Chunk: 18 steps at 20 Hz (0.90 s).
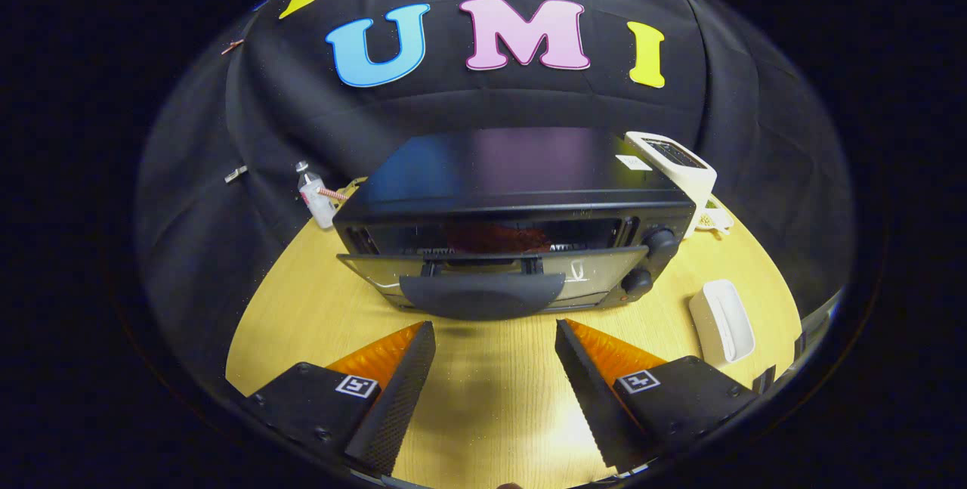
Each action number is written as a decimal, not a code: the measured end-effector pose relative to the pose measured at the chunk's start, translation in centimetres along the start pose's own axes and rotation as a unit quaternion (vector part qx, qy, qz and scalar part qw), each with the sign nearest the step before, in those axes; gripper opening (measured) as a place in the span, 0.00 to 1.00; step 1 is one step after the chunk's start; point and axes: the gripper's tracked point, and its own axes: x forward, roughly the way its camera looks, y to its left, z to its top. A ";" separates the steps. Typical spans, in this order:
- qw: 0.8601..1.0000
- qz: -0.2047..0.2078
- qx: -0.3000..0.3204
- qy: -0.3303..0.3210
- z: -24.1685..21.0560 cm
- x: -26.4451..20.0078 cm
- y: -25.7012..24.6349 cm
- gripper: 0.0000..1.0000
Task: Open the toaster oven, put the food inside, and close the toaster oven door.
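The tongs (495, 341) stand wide apart with nothing between them, their two black ribbed fingers (396, 398) hanging over bare wood of the worktop (491, 398). Straight ahead of the fingertips, just beyond them, sits the black toaster oven (514, 217), its front turned toward the tongs. The toaster oven door (491, 270) is dropped partway open, tilted out from the top, and its broad dark handle (483, 296) is the nearest part to the fingertips, apart from them and centred on the gap between them. Through the opening above the door a reddish-brown piece of food (495, 238) lies inside the oven chamber on the rack. Two round knobs (650, 258) stand one above the other at the oven's right end.

Beyond the oven's left rear corner stands a small clear bottle (313, 202) with a red-and-white band. Behind the right rear corner a white device (676, 164) rises above the oven top. To the right of the right finger, near the worktop's edge, lies a white oblong tray (721, 323); what it holds cannot be told. Nothing lies between the tongs and the handle
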 end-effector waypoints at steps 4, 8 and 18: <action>1.000 -0.002 -0.007 -0.019 1.7 0.5 -0.6 0.98; 1.000 -0.004 -0.010 -0.021 1.8 0.1 -1.3 0.99; 0.996 0.008 -0.019 -0.085 7.5 -4.6 -2.6 0.99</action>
